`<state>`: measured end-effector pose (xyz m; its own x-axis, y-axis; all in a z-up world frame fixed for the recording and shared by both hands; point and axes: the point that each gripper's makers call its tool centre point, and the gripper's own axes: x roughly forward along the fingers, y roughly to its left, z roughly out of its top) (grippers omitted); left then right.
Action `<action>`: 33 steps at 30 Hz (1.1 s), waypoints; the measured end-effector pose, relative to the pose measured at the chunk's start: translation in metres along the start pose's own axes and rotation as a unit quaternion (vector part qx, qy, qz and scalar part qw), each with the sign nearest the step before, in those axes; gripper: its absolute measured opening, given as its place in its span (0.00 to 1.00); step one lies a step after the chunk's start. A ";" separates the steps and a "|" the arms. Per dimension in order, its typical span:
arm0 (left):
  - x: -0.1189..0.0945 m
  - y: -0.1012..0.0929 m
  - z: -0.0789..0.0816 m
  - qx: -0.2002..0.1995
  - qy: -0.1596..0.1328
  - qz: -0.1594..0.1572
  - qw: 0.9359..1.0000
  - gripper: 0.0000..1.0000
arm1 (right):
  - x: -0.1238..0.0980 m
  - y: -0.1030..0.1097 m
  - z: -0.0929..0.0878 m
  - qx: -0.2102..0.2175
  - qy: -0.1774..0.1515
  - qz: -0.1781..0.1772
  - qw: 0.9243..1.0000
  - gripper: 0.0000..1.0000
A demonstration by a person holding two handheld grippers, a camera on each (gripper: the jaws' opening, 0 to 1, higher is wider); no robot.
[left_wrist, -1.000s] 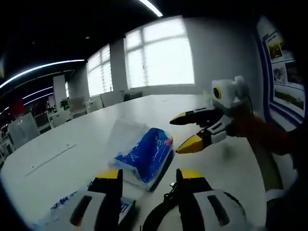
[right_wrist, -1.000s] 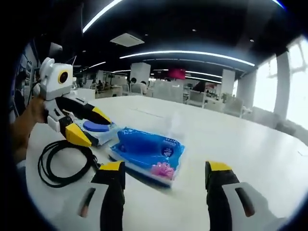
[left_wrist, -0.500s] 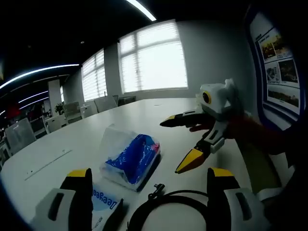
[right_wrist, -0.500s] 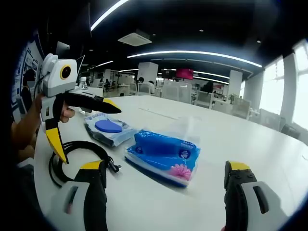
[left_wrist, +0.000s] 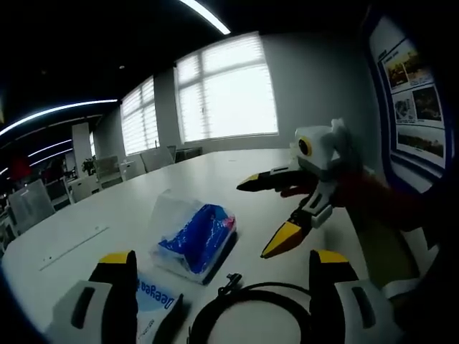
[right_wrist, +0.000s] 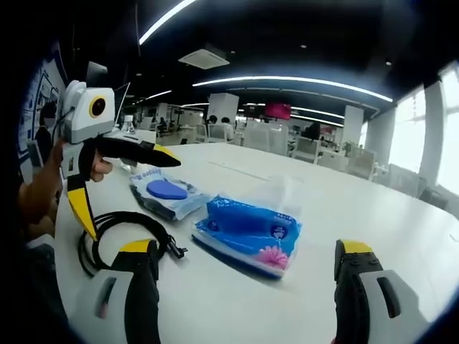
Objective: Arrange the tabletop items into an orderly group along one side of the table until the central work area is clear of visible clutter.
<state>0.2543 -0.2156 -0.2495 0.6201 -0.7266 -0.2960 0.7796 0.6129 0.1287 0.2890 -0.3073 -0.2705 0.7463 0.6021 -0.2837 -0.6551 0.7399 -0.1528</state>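
Note:
A blue tissue pack [left_wrist: 195,240] [right_wrist: 251,229] lies on the white table [left_wrist: 107,222] between both grippers. Beside it lies a wipes pack [right_wrist: 163,192] [left_wrist: 154,297] with a blue oval lid, and a coiled black cable [right_wrist: 122,229] [left_wrist: 251,312] rests near the table edge. My left gripper [left_wrist: 222,261] [right_wrist: 125,190] hovers open above the cable and wipes pack, holding nothing. My right gripper [right_wrist: 245,251] [left_wrist: 262,215] is open too, with the tissue pack ahead of its jaws and nothing in them.
A hand [right_wrist: 39,193] holds the left gripper at the table edge. Office chairs [right_wrist: 301,147] line the far side of the table [right_wrist: 401,215]. Windows [left_wrist: 229,89] and wall posters [left_wrist: 409,107] stand beyond the table.
Over the last second both grippers spread their jaws wider and both views drew back a little from the tissue pack. Since half a second ago almost nothing has moved.

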 end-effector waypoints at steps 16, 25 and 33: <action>-0.024 0.004 -0.007 -0.030 -0.018 -0.009 0.999 1.00 | -0.009 0.010 0.003 0.017 -0.007 0.007 1.000 1.00; -0.046 0.012 -0.013 -0.029 -0.025 0.006 0.999 1.00 | -0.019 0.012 0.004 0.015 0.008 0.003 1.000 1.00; -0.070 0.019 -0.025 -0.039 -0.014 0.015 0.999 1.00 | -0.020 0.023 0.003 0.009 0.015 0.011 1.000 0.99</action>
<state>0.2234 -0.1456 -0.2501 0.6465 -0.7151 -0.2659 0.7518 0.6564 0.0627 0.2597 -0.3015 -0.2656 0.7283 0.6089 -0.3144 -0.6683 0.7326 -0.1292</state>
